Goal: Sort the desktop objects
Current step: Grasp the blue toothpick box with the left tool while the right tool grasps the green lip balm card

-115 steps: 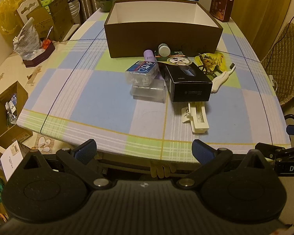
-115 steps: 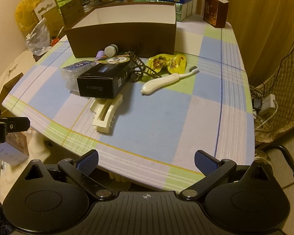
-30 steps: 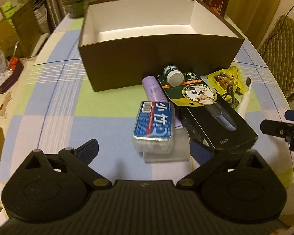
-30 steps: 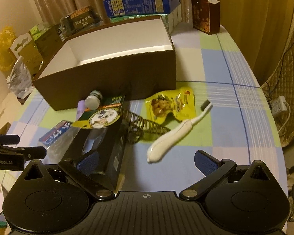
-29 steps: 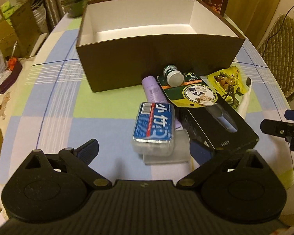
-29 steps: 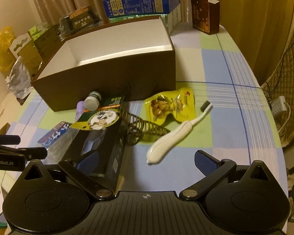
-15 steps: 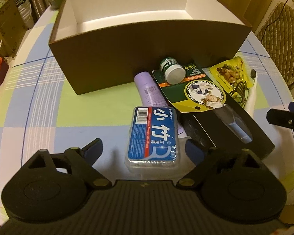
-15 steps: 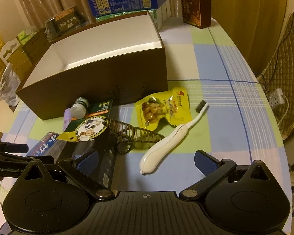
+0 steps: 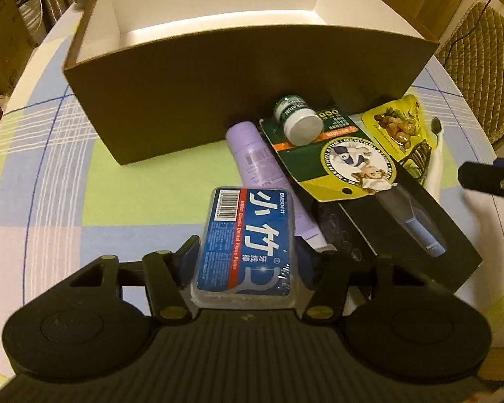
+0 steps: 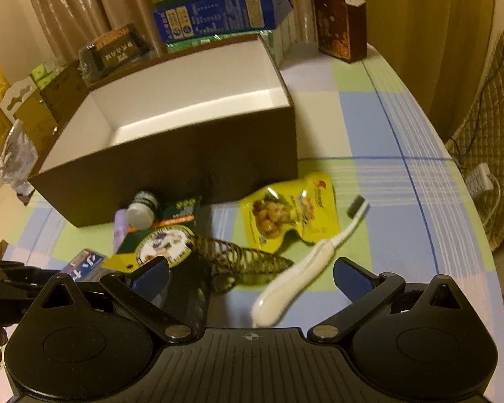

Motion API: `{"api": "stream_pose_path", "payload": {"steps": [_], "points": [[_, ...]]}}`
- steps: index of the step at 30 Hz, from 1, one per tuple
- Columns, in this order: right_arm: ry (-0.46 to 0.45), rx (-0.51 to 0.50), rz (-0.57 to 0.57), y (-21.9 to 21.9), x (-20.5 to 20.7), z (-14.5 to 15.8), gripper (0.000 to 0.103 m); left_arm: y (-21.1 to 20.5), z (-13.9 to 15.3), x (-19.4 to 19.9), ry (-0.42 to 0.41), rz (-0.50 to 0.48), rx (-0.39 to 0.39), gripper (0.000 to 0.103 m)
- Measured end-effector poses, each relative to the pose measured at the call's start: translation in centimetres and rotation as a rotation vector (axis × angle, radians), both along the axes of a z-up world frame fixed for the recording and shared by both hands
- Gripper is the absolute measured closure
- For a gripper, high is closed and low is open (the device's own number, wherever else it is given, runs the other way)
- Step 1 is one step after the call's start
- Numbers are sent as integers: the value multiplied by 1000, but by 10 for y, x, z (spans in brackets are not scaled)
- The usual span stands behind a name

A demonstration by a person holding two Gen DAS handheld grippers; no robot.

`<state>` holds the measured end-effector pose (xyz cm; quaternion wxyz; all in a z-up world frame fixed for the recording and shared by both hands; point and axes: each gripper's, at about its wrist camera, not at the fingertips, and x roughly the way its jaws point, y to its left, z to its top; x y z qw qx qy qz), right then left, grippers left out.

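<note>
Checked cloth covers the desk (image 9: pixel 43 174). Left tool (image 9: pixel 247 255) clenches a clear floss-pick box (image 9: pixel 248 245) labelled "Classic Dental Floss Picks", long axis pointing far toward the brown box (image 9: pixel 218 77). Right tool (image 10: pixel 250 275) is spread wide above a white toothbrush (image 10: pixel 305 265).

This is a home, likely a dining room. A table (image 10: pixel 403 141) wears a checked blue, green and white cloth. Curtains (image 10: pixel 67 10) hang behind its far edge, where printed cartons (image 10: pixel 215 13) are stacked. A quilted chair (image 9: pixel 487 50) stands off its right edge, and a power strip (image 10: pixel 478 177) lies on the floor there.
</note>
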<state>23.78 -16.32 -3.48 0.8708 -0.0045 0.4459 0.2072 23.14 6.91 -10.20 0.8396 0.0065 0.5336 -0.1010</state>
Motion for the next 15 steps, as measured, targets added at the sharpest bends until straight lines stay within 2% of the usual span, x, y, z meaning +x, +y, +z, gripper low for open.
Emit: {"api": "stream_pose_path", "payload": {"steps": [8, 15], "points": [[-95, 34, 86, 25, 1, 12, 2, 35, 16, -6, -41, 90, 16, 50], [-107, 20, 182, 68, 10, 6, 2, 73, 24, -5, -65, 196, 54, 50]]}}
